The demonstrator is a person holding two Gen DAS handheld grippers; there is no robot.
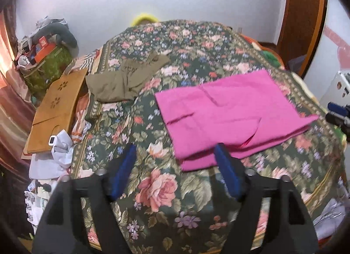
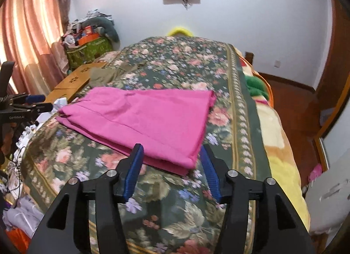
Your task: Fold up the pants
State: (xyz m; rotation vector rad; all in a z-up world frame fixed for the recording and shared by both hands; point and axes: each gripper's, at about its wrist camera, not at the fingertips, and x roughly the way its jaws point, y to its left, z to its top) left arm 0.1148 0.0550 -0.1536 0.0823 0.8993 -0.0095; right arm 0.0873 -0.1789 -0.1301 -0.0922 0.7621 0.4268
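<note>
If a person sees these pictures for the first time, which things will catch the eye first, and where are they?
The bright pink pants stand out first: they lie folded on the flowered bedspread, just ahead of both hand-held grippers. The left hand-held gripper and the right hand-held gripper are both open, their blue pads not pressing the cloth. Further back on the bed lies a crumpled olive garment, beside a wooden board.

Left tool (image 1: 175, 151) and right tool (image 2: 171, 151) — both agape, empty, tilted downward
</note>
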